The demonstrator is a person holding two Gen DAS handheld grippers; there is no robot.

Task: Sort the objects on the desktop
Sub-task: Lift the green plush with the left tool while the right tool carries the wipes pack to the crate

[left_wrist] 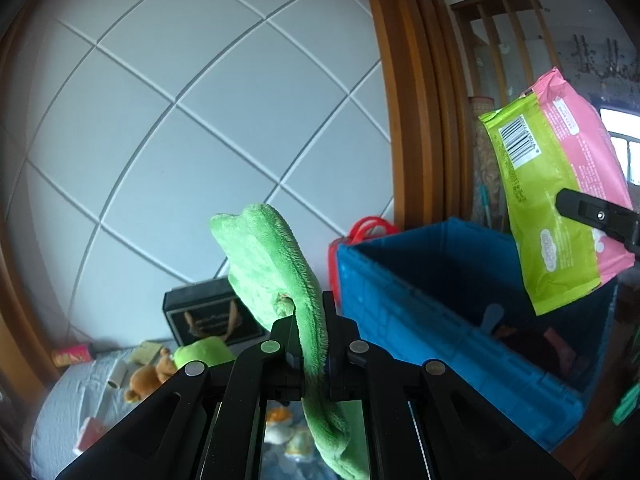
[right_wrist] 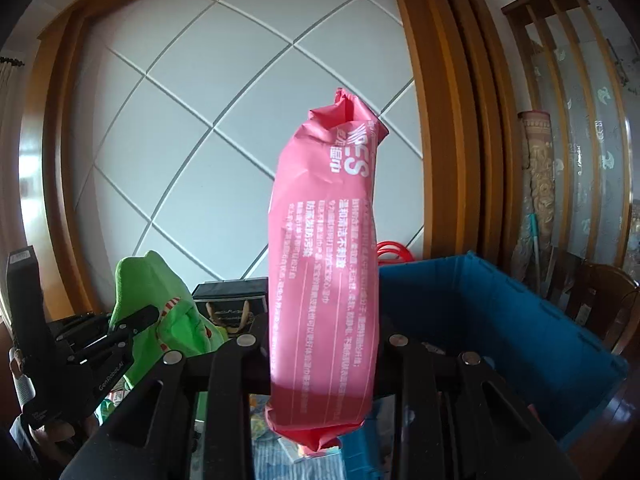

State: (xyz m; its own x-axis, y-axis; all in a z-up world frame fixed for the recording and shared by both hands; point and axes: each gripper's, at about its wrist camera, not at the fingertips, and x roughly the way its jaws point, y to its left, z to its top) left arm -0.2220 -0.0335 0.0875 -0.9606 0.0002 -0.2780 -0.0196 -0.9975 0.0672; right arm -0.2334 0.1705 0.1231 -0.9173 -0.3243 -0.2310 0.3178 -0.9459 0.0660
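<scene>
My left gripper (left_wrist: pixel 310 344) is shut on a green plush toy (left_wrist: pixel 276 264) and holds it upright in the air, left of the blue bin (left_wrist: pixel 404 320). My right gripper (right_wrist: pixel 324 344) is shut on a pink and green wet wipes pack (right_wrist: pixel 324 264), held upright. In the left wrist view the wipes pack (left_wrist: pixel 556 200) hangs above the bin's right side, with a right gripper finger (left_wrist: pixel 596 216) across it. In the right wrist view the left gripper (right_wrist: pixel 132 326) holds the green plush toy (right_wrist: pixel 168 320) at the left, and the blue bin (right_wrist: pixel 480 320) stands at the right.
A black box (left_wrist: pixel 208 316) stands against the tiled wall behind the table. A brown plush (left_wrist: pixel 150 376), a white roll (left_wrist: pixel 117 376), a red can (left_wrist: pixel 72 354) and small items lie on the cloth-covered table (left_wrist: pixel 68 412). A red handle (left_wrist: pixel 370 226) shows behind the bin. The bin holds several items.
</scene>
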